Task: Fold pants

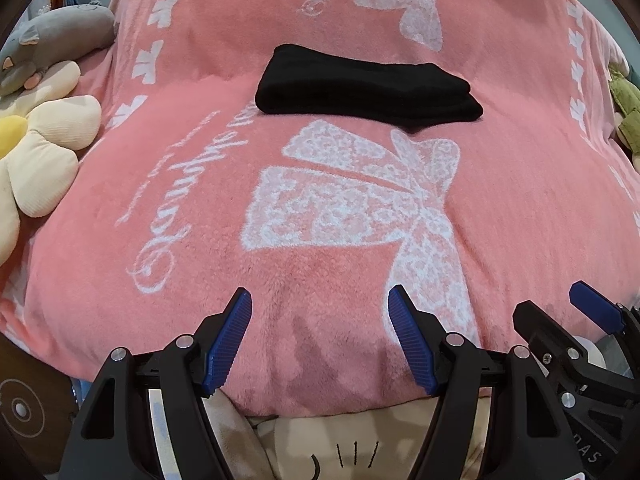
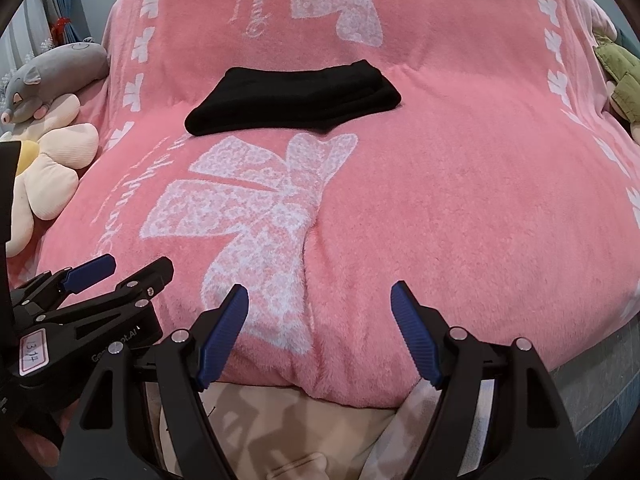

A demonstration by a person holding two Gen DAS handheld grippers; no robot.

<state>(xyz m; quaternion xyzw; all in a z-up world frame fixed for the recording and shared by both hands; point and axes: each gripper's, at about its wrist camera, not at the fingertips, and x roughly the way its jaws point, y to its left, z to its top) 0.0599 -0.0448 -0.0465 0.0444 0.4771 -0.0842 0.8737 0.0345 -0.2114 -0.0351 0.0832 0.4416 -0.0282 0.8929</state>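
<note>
The black pants (image 1: 366,88) lie folded into a compact bundle on the pink blanket (image 1: 224,148), well ahead of both grippers; they also show in the right wrist view (image 2: 296,98). My left gripper (image 1: 320,300) is open and empty, held over the blanket's near edge. My right gripper (image 2: 320,296) is open and empty too, beside the left one. The right gripper shows at the lower right of the left wrist view (image 1: 560,308), and the left gripper at the lower left of the right wrist view (image 2: 128,268).
The pink blanket (image 2: 460,200) with white bow prints covers the bed. A flower cushion (image 1: 36,152) and a grey plush (image 1: 56,36) lie at the left edge. A green plush (image 2: 620,80) sits at the right edge. A beige sheet (image 2: 300,432) hangs below the blanket's near edge.
</note>
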